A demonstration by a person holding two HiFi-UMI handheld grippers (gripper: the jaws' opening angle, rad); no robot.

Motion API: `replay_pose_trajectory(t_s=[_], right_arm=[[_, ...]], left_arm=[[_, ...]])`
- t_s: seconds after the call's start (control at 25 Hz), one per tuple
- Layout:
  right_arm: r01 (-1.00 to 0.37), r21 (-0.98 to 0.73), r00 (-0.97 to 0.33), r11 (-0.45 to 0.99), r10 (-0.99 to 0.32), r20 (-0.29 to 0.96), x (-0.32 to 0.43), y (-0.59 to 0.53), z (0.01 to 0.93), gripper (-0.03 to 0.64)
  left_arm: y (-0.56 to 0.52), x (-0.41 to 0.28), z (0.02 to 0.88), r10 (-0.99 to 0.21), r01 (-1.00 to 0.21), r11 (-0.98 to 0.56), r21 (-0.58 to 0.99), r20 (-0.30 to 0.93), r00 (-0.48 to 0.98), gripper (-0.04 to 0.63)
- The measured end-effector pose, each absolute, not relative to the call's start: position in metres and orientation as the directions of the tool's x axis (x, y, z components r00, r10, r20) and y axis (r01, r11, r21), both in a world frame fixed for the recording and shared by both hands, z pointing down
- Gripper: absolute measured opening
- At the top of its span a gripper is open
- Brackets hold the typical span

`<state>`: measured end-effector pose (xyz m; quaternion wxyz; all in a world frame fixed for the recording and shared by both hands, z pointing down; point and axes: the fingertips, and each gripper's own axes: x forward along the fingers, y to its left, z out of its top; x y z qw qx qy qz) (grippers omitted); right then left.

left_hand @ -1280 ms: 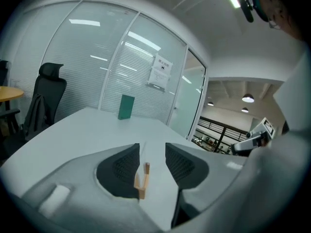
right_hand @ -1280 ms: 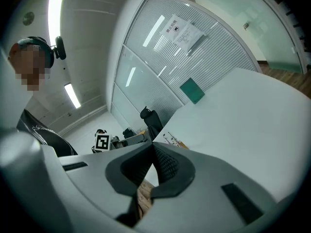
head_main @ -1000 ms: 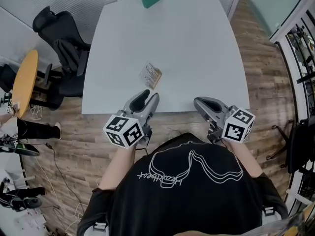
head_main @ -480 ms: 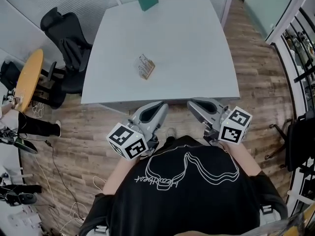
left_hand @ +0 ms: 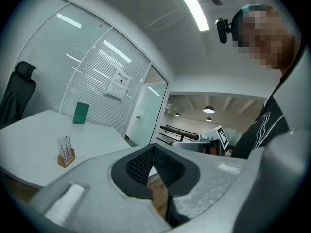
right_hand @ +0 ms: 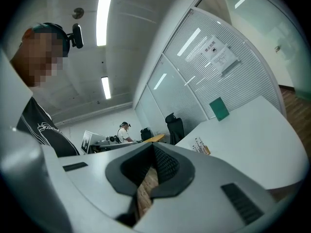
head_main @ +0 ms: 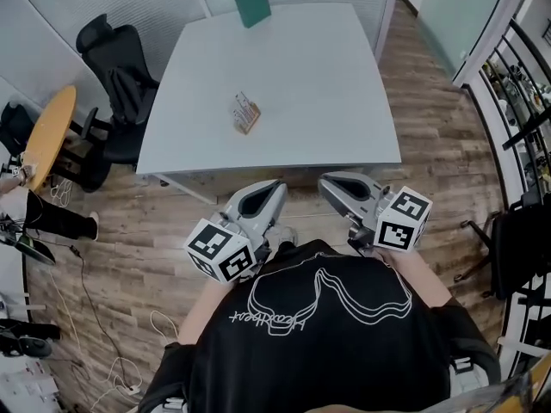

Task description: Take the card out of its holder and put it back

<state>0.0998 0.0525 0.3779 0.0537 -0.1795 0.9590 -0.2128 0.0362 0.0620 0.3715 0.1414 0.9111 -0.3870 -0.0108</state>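
A small wooden card holder (head_main: 245,113) with white cards standing in it sits on the white table (head_main: 318,93), left of the middle. It also shows far off as the card holder (left_hand: 65,153) in the left gripper view and the card holder (right_hand: 201,146) in the right gripper view. Both grippers hover off the table's near edge, close to the person's chest. My left gripper (head_main: 275,189) has just closed its jaws and holds nothing. My right gripper (head_main: 326,181) has its pads together, also with nothing held. In their own views the left gripper (left_hand: 153,147) and the right gripper (right_hand: 153,147) point level.
A green book (head_main: 250,1) stands upright at the table's far edge. A black office chair (head_main: 116,67) and a round wooden table (head_main: 47,136) stand to the left. Wooden floor lies under the grippers. A glass wall runs behind the table.
Both grippers have drawn back from over the table's near edge toward the person's body. The left gripper's jaws went from open to shut. The card holder has not moved.
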Motion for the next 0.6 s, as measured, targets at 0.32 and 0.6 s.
replay_pose_trajectory(t_s=[0.32,0.6], right_arm=[[-0.310,-0.387,-0.937,0.869,-0.347,-0.029,0.111,0.075,0.367,0.009],[-0.321,-0.394,-0.930,0.861,-0.366,-0.042,0.128,0.083,0.369,0.009]], left_arm=[[0.080,0.051,0.362,-0.706,-0.693,-0.664,0.281,0.070,0.705,0.014],[0.095,0.066,0.363,-0.706,-0.693,-0.666,0.276,0.067,0.705,0.014]])
